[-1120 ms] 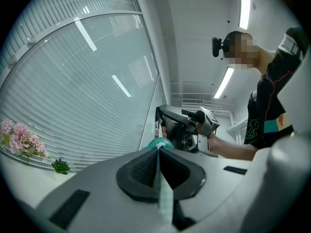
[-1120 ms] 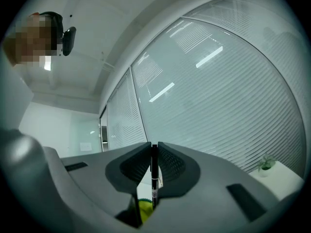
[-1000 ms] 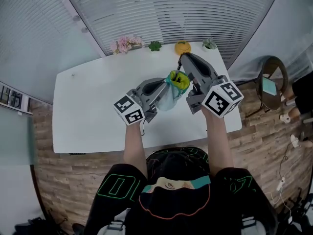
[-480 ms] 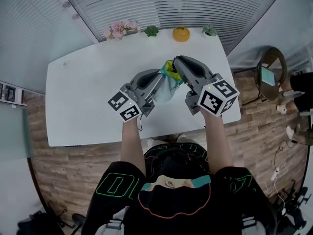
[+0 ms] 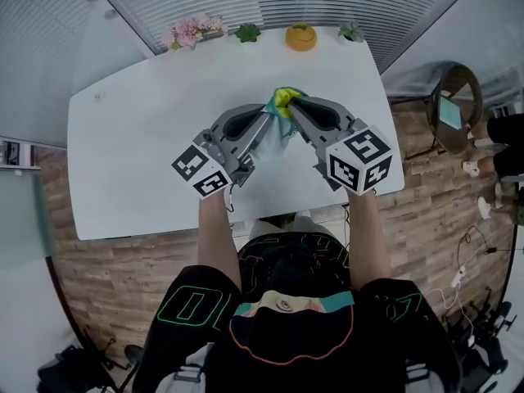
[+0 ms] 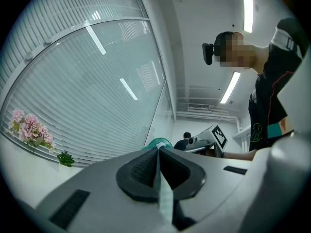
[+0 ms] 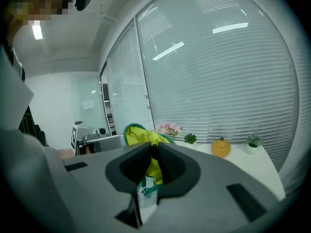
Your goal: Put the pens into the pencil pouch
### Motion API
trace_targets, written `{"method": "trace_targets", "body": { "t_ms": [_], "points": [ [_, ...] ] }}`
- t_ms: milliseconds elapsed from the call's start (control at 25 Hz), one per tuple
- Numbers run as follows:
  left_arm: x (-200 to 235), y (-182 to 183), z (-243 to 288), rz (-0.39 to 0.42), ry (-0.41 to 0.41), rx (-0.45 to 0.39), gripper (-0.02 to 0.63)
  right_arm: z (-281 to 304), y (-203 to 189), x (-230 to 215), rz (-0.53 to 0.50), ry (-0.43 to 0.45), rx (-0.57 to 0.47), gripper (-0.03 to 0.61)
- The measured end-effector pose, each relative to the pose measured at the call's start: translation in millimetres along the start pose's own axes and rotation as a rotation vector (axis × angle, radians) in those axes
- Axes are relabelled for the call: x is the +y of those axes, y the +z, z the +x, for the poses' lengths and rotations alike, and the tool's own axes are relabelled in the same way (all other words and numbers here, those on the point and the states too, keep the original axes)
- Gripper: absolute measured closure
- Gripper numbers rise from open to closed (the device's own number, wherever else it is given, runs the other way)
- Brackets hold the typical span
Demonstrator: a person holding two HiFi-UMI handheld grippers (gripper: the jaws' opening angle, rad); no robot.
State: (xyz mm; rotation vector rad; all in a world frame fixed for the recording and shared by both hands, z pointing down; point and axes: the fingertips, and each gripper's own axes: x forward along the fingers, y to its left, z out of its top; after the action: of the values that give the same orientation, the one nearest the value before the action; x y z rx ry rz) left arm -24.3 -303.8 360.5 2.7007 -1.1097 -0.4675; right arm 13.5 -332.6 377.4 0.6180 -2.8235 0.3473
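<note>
A clear teal-zipped pencil pouch [image 5: 281, 105] with yellow lining hangs above the white table [image 5: 139, 154], held between both grippers. My left gripper [image 5: 268, 116] is shut on the pouch's thin edge; in the left gripper view the fabric [image 6: 158, 178] runs up between the shut jaws of the left gripper [image 6: 158, 152] to the zip rim. My right gripper [image 5: 293, 105] sits at the pouch mouth. In the right gripper view the right gripper [image 7: 153, 152] is shut on a dark pen [image 7: 154, 148], with the pouch's yellow lining [image 7: 141, 136] right behind it. Most of the pen is hidden.
Along the table's far edge stand pink flowers [image 5: 187, 31], a small green plant [image 5: 247, 31], an orange ornament [image 5: 301, 37] and another plant [image 5: 352, 31]. A round stool [image 5: 454, 117] stands on the wooden floor to the right. Window blinds lie beyond the table.
The right gripper has come down and tipped forward onto the pouch mouth; the dark pen that stuck up above the pouch no longer shows in the head view. The left gripper has kept its hold.
</note>
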Motion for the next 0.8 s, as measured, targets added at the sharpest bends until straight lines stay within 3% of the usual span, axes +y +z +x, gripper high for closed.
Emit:
{"method": "trace_targets", "body": {
  "t_ms": [160,320,520,800],
  "points": [
    [0.3,-10.2,4.0,-0.018,-0.006,0.018,0.612,0.4,-10.2,-5.6,0.001,0.006,0.014,0.531],
    [-2.6,-24.7,6.4,-0.036,0.001,0.047,0.612,-13.5,-8.1,-18.8,0.076,0.006,-0.09,0.531],
    [0.5,-32.8,9.4,-0.047,0.046,0.063,0.612,-33.8,-10.2,-49.3,0.141,-0.097,-0.16,0.532],
    [10.6,-23.0,30.5,0.01,0.159,0.078,0.612,-73.6,-1.5,-90.6,0.172,-0.249,-0.229,0.555]
  ]
}}
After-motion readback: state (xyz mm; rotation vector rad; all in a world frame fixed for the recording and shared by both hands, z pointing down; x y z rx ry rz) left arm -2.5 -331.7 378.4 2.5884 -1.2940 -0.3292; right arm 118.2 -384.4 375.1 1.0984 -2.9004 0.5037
